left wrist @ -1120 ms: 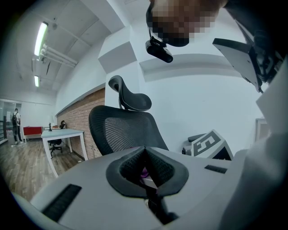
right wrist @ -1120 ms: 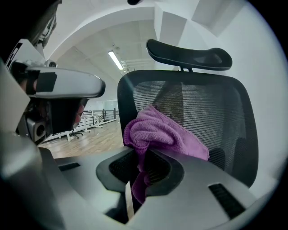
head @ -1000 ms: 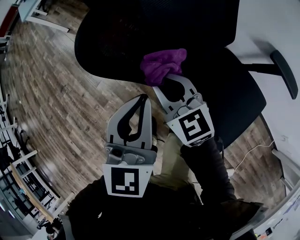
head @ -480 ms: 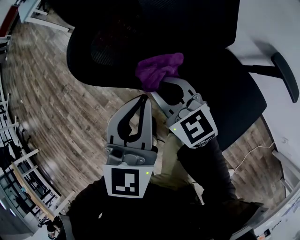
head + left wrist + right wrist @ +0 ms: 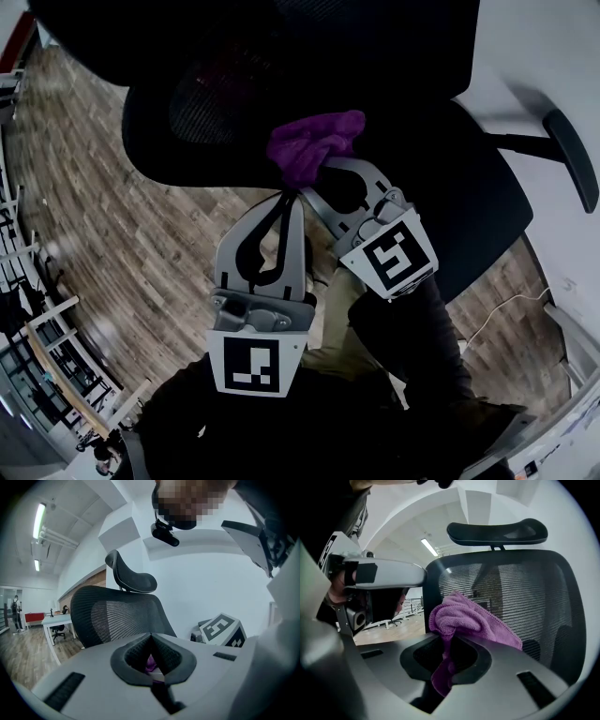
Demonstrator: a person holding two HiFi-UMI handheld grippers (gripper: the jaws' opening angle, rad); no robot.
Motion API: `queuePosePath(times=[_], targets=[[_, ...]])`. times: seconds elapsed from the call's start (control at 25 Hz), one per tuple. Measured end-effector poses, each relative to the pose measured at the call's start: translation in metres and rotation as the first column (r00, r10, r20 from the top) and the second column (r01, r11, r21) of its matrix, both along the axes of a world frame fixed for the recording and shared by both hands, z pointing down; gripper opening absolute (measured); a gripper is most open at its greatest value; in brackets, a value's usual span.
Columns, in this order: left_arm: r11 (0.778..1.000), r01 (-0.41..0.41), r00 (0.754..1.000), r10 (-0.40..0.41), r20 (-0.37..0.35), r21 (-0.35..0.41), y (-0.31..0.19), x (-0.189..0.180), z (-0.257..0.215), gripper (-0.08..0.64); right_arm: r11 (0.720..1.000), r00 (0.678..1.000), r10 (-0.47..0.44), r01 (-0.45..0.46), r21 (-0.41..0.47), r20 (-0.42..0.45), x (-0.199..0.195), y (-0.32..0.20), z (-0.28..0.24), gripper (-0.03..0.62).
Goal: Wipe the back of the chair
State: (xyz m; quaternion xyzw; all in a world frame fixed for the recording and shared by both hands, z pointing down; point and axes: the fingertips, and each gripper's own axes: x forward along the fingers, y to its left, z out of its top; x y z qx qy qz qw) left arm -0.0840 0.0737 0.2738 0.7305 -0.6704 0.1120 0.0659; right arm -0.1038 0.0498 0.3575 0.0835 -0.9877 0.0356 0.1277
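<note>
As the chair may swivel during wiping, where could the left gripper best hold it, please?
Probably the backrest's side frame, from its outer edge, jaws astride it: that rim is thin and solid, the mesh offers no grip. The left gripper is shut; open it first.

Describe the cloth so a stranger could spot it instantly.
Find the black mesh office chair. Against its backrest sits a bunched purple cloth, pinched in the right gripper's jaws. It is the only purple thing among black and grey parts.

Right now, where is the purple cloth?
Head view, centre: the purple cloth is clamped in the right tongs, against the mesh chair back, just beyond the left tongs.
</note>
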Motion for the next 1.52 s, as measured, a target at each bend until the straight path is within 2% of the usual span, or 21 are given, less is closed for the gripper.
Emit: queuePosePath(times=[0.16,0.28,0.44,0.56,0.68,0.8,1.32,1.52], targets=[[1.000,0.002,1.000,-0.002,0.004,-0.001,-0.005,0.004,-0.001,0.009,0.999,0.999,0.030,-0.030,-0.041,0.013,0.007,-0.011,-0.001,0.044],[1.000,0.001,1.000,-0.001,0.007,0.001,-0.011,0.010,-0.002,0.009,1.000,1.000,0.008,-0.008,-0.016,-0.002,0.011,-0.016,-0.001,0.044],[1.000,0.007,1.000,-0.007,0.004,-0.006,-0.017,0.014,-0.001,0.009,0.998,0.999,0.041,-0.041,-0.047,0.004,0.014,-0.025,-0.002,0.044],[1.000,0.008,1.000,-0.008,0.001,-0.007,-0.021,0.016,-0.001,0.009,1.000,1.000,0.017,-0.017,-0.021,-0.011,0.014,-0.027,-0.003,0.044],[1.000,0.006,1.000,-0.006,-0.005,-0.006,-0.022,0.016,0.002,0.009,0.999,1.000,0.031,-0.031,-0.040,0.000,0.012,-0.027,-0.003,0.044],[1.000,0.008,1.000,-0.008,-0.015,-0.002,-0.022,0.017,0.003,0.009,1.000,1.000,0.029,-0.029,-0.005,-0.011,0.016,-0.031,-0.004,0.044],[0.999,-0.036,0.999,0.036,-0.036,0.004,-0.031,0.013,0.004,0.009,0.999,0.998,0.048,-0.048,0.005,-0.028,0.020,-0.041,-0.003,0.044],[0.998,-0.056,0.998,0.056,-0.039,-0.005,-0.034,0.015,0.003,0.009,0.996,0.996,0.090,-0.089,0.006,-0.028,0.027,-0.052,-0.006,0.044]])
